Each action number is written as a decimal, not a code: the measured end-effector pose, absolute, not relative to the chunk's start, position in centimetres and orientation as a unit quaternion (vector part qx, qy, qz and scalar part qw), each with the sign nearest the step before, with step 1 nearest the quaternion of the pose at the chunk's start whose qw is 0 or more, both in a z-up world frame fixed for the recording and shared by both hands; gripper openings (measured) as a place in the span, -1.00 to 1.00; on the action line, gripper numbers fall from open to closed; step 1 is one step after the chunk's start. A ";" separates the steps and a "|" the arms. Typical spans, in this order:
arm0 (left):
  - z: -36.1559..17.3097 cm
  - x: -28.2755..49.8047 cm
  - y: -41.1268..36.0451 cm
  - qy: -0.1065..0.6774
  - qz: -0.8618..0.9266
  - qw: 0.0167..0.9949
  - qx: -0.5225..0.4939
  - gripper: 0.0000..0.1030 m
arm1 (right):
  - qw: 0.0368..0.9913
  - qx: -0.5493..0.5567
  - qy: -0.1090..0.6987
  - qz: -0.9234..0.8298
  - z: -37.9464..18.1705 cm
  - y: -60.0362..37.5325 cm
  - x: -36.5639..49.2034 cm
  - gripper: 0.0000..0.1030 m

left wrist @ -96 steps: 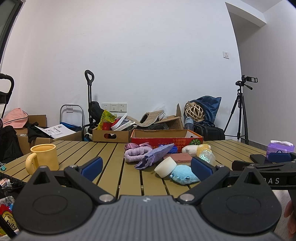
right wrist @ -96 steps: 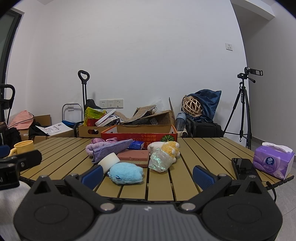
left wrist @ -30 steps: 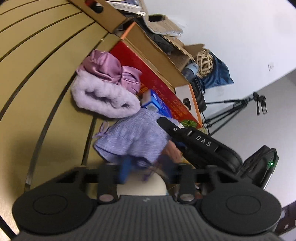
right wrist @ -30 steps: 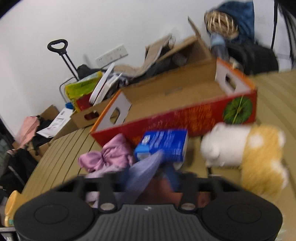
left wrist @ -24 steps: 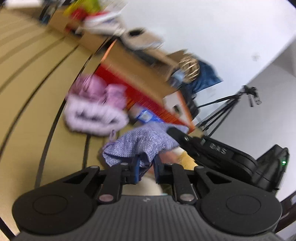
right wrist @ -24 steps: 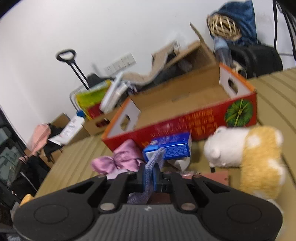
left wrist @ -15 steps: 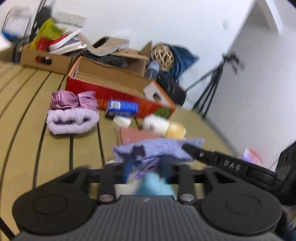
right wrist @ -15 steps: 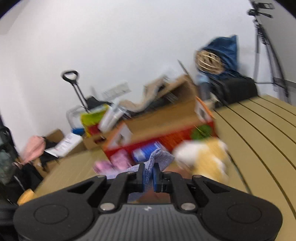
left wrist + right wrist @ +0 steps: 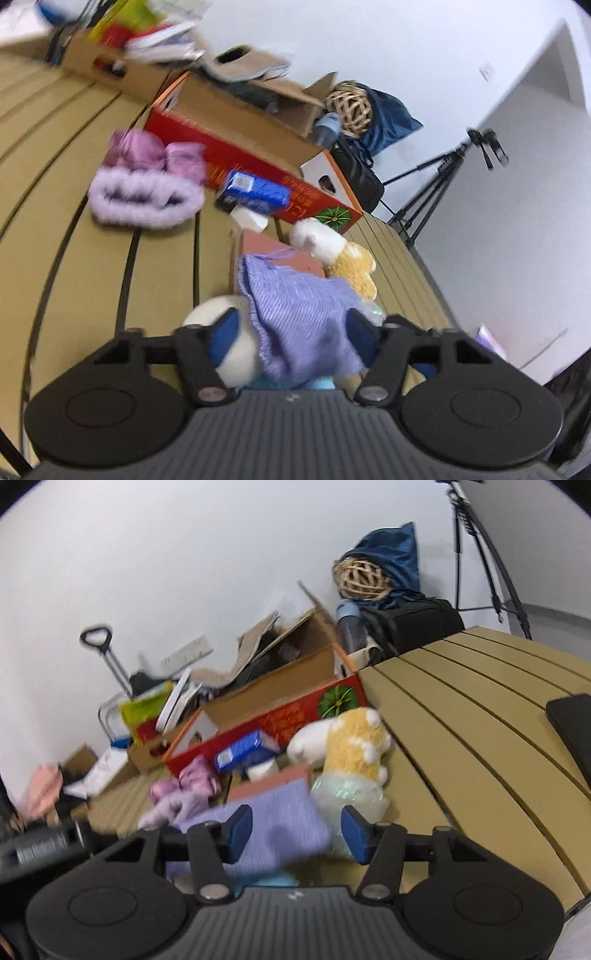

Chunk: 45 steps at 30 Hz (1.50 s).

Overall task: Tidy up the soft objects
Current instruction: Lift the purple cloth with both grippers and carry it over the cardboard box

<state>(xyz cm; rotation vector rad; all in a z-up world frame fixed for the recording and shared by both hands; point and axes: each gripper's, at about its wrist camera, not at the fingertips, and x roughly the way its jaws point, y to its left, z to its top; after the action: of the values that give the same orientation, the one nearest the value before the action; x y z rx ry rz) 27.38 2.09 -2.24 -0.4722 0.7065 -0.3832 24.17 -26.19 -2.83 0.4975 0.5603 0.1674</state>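
A purple knit cloth [image 9: 299, 314] lies loose over the white foam disc [image 9: 236, 354] and the blue plush [image 9: 321, 384]. My left gripper [image 9: 291, 332] straddles it, jaws opening, pads clear of the fabric. In the right wrist view the purple cloth [image 9: 266, 823] sits under my right gripper [image 9: 297, 829], whose jaws are also opening and press on nothing. Beyond lie a pink sponge block [image 9: 273, 247], a white and yellow plush [image 9: 351, 738], an iridescent bag [image 9: 347, 794], a lilac fluffy headband [image 9: 144, 195] and a pink bow [image 9: 147, 151].
An open red cardboard box [image 9: 258, 162] stands at the table's far edge with a blue carton [image 9: 255, 192] leaning on it. A black phone [image 9: 572, 720] lies on the slats to the right. A tripod [image 9: 443, 177] and bags stand behind the table.
Both grippers were shut on the purple cloth and carried it nearer, over the disc and blue plush. Both have now let go, and the cloth lies spread.
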 end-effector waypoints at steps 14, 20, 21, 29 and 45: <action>-2.9 27.5 2.2 0.342 -0.167 0.904 -0.197 -0.84 | 0.914 0.253 0.304 0.089 -4.8 -25.7 27.3 -0.03; -3.0 27.3 1.6 0.342 -0.175 0.906 -0.177 -0.72 | 0.876 0.316 0.347 0.111 -6.6 -26.7 28.7 -0.39; -3.0 27.3 1.6 0.342 -0.175 0.906 -0.178 -0.72 | 0.875 0.315 0.352 0.110 -6.7 -26.7 28.7 -0.49; -1.8 26.1 1.9 0.308 -0.173 0.920 -0.171 -0.86 | 0.884 0.297 0.337 0.128 -6.0 -25.9 27.6 -0.95; 6.2 36.9 5.1 0.259 -0.211 0.920 -0.203 -0.86 | 0.915 0.237 0.256 0.201 4.6 -23.4 35.0 -0.95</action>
<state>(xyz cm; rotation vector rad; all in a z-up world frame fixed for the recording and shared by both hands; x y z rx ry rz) 36.85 5.08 6.22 -0.4179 0.5325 -0.4344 35.00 -23.44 4.55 0.4879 0.5275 0.4148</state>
